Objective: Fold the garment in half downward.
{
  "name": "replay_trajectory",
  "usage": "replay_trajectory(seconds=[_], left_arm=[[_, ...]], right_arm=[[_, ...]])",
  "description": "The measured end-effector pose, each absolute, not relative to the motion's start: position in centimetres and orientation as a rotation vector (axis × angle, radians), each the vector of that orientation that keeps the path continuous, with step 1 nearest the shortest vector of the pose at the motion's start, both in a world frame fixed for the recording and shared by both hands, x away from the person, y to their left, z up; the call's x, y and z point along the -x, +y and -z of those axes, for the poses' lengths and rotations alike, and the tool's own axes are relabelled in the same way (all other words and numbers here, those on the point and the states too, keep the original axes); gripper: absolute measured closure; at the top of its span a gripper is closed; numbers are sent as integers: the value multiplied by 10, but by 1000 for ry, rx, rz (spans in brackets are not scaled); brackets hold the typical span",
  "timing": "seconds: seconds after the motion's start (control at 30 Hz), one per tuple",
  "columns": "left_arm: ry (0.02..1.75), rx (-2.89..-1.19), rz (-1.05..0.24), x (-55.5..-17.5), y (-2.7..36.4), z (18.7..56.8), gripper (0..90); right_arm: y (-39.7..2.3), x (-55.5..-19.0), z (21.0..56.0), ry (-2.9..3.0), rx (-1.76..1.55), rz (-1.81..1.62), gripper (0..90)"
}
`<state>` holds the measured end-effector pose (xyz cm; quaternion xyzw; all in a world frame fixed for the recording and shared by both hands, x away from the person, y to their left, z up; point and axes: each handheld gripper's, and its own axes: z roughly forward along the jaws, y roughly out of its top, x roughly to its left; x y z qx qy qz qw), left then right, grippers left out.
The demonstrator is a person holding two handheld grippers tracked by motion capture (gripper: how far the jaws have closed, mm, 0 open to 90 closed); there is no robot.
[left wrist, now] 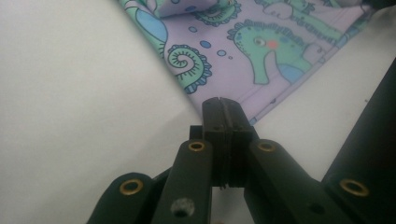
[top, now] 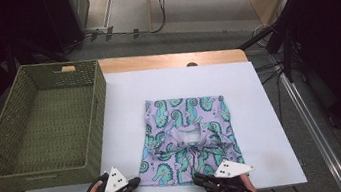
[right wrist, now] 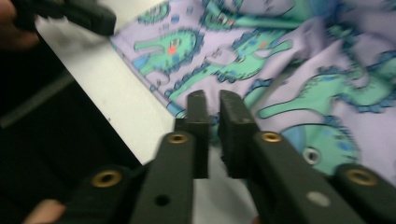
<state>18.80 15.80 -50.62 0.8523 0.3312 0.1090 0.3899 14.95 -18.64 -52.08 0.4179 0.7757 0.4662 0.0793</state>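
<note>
Folding is underway: the lilac seahorse-print cloth garment (top: 188,136) lies partly folded by the counter's (top: 262,113) near edge. Left gripper (left wrist: 223,105) jaws closed at its hem corner, holding nothing; right gripper (right wrist: 214,100) jaws slightly apart, empty. Next, grip the hem

The garment (top: 188,139) just ahead of both grippers is thin, smooth, matt printed cloth, lilac with teal seahorses, its edge stitched into a hem. The left gripper (left wrist: 223,103) and right gripper (right wrist: 215,99) are matt black plastic, with ridged pads and brass-coloured metal rivets. Under them the counter (top: 122,90) carries a smooth, matt white sheet. Left of the left gripper, the basket (top: 96,117) is rough, green woven wicker.
</note>
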Motion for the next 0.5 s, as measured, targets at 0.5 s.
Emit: replay_trajectory(seconds=[0.5], left_arm=[[820, -2195, -291, -187, 146, 508, 840]], right_arm=[[-290, -149, 528, 1919, -1636, -1086, 596]])
